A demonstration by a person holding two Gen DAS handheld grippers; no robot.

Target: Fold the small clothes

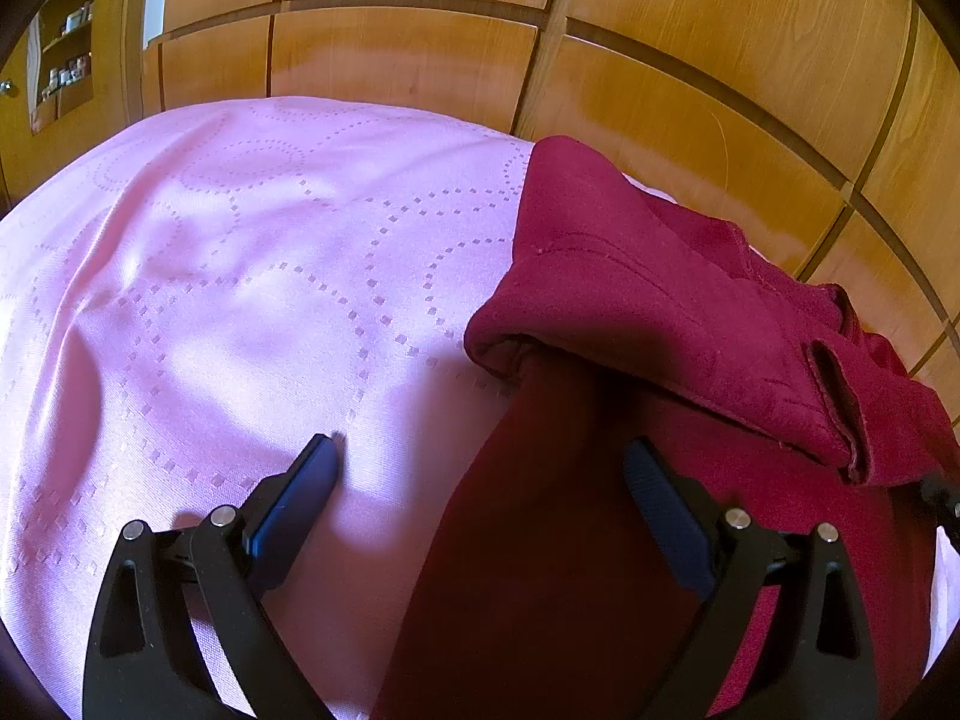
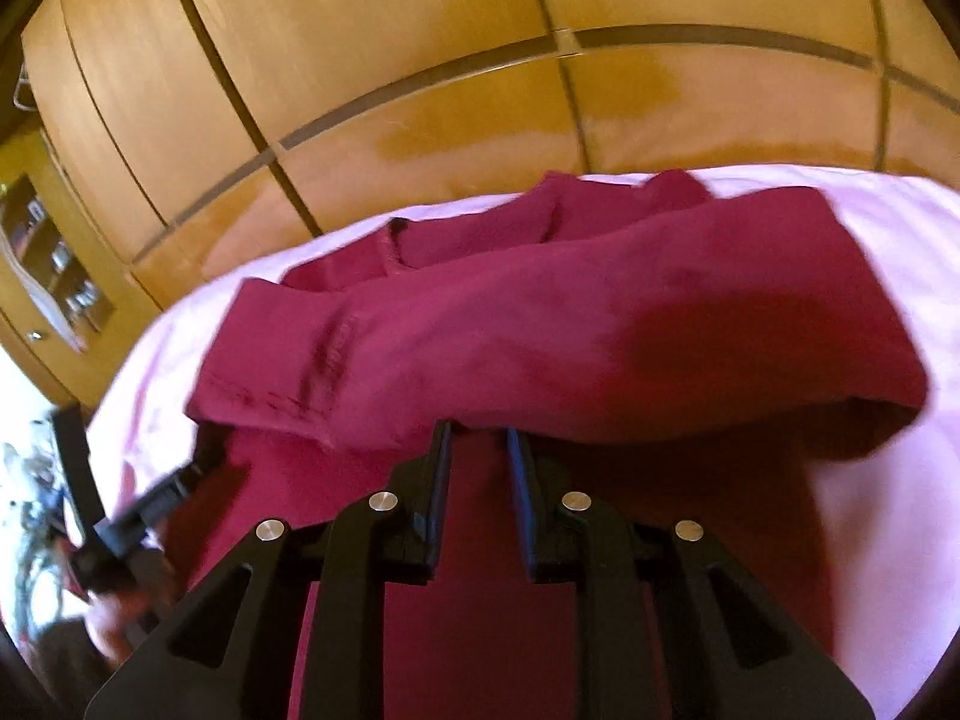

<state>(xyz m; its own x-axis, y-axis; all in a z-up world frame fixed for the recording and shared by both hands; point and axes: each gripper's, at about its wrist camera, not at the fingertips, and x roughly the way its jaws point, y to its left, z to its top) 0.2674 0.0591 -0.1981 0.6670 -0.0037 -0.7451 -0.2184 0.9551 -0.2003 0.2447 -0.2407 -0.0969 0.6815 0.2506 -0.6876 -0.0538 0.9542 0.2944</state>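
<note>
A dark red garment point(image 1: 648, 300) lies on the pink bedspread point(image 1: 240, 276), its far part folded back over the near part. My left gripper point(image 1: 480, 450) is open wide and empty, straddling the garment's left edge, its left finger over bedspread and its right finger over red fabric. In the right wrist view the same garment point(image 2: 540, 312) fills the middle. My right gripper point(image 2: 478, 438) hovers over the lower layer just below the folded edge, jaws a small gap apart, nothing between them.
Wooden wardrobe doors point(image 1: 660, 60) stand behind the bed. A shelf with small items point(image 1: 66, 48) is at the far left. The left gripper also shows at the left edge of the right wrist view point(image 2: 120, 510).
</note>
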